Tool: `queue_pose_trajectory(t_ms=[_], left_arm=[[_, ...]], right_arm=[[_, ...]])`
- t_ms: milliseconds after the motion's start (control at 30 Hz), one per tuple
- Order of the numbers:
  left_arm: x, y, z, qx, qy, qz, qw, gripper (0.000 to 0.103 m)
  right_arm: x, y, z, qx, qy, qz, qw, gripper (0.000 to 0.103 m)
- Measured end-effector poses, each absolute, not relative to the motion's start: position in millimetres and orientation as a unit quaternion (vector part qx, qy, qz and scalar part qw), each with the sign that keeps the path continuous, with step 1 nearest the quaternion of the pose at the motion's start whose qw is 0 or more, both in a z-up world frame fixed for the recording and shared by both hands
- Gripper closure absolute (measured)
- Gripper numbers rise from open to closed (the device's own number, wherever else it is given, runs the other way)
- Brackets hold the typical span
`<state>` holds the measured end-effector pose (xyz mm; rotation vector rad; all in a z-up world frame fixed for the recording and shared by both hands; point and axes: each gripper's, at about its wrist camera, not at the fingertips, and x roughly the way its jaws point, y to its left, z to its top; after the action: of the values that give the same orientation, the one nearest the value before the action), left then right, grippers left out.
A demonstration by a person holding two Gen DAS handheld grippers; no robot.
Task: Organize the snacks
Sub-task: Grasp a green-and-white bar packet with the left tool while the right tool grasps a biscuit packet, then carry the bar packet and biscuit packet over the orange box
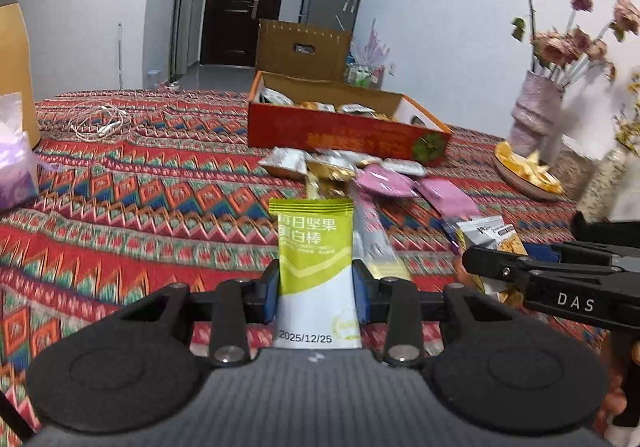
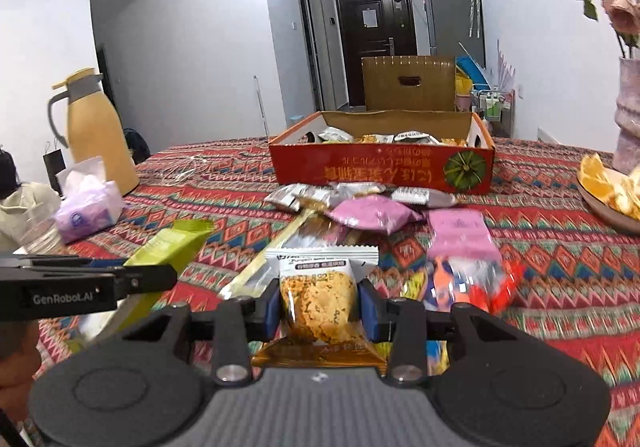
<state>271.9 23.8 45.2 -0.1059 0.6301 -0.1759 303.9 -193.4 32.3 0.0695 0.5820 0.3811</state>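
My left gripper (image 1: 316, 289) is shut on a green and white snack bar packet (image 1: 314, 247), held upright above the patterned cloth. My right gripper (image 2: 318, 307) is shut on a clear packet with a brown cookie (image 2: 320, 299). Each gripper shows in the other's view: the right gripper (image 1: 480, 263) with its cookie packet (image 1: 496, 237) at the right, the left gripper (image 2: 160, 279) with the green packet (image 2: 172, 247) at the left. Ahead stands an open red box (image 1: 344, 133) (image 2: 380, 167) with packets inside. Loose snacks, pink packets (image 1: 386, 179) (image 2: 370, 213) among them, lie before it.
A yellow thermos (image 2: 96, 127) and a tissue pack (image 2: 86, 207) stand at the left. A white cable (image 1: 98, 121) lies on the cloth. At the right are a flower vase (image 1: 536, 111) and a plate of orange slices (image 1: 524, 171) (image 2: 612, 191).
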Motion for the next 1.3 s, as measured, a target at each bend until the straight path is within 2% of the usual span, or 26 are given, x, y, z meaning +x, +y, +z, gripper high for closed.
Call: queue_pose_trajectory(t_ms=[333, 633, 833, 1033, 1200, 1300], left_arm=[[240, 1, 60, -0.041, 0.288, -0.102, 0.951, 0.067], [289, -9, 81, -0.042, 0.279, -0.130, 0.951, 0.067], [376, -9, 109, -0.053, 0.260, -0.140, 0.954, 0.067], [494, -13, 120, -0.061, 0.267, -0.125, 0.954, 0.067], [590, -14, 111, -0.073, 0.291, -0.109, 0.948, 0.067], [642, -16, 90, -0.077, 0.325, -0.089, 0.938, 0.067]], right_arm=[[261, -222, 30, 0.051, 0.276, 0.177, 0.943, 0.065], [285, -243, 40, 0.043, 0.263, 0.164, 0.950, 0.065], [348, -250, 67, 0.021, 0.244, 0.177, 0.953, 0.065], [453, -246, 90, 0.017, 0.235, 0.194, 0.952, 0.065], [557, -221, 83, 0.012, 0.272, 0.211, 0.939, 0.065], [628, -201, 71, 0.001, 0.325, 0.212, 0.922, 0.065]])
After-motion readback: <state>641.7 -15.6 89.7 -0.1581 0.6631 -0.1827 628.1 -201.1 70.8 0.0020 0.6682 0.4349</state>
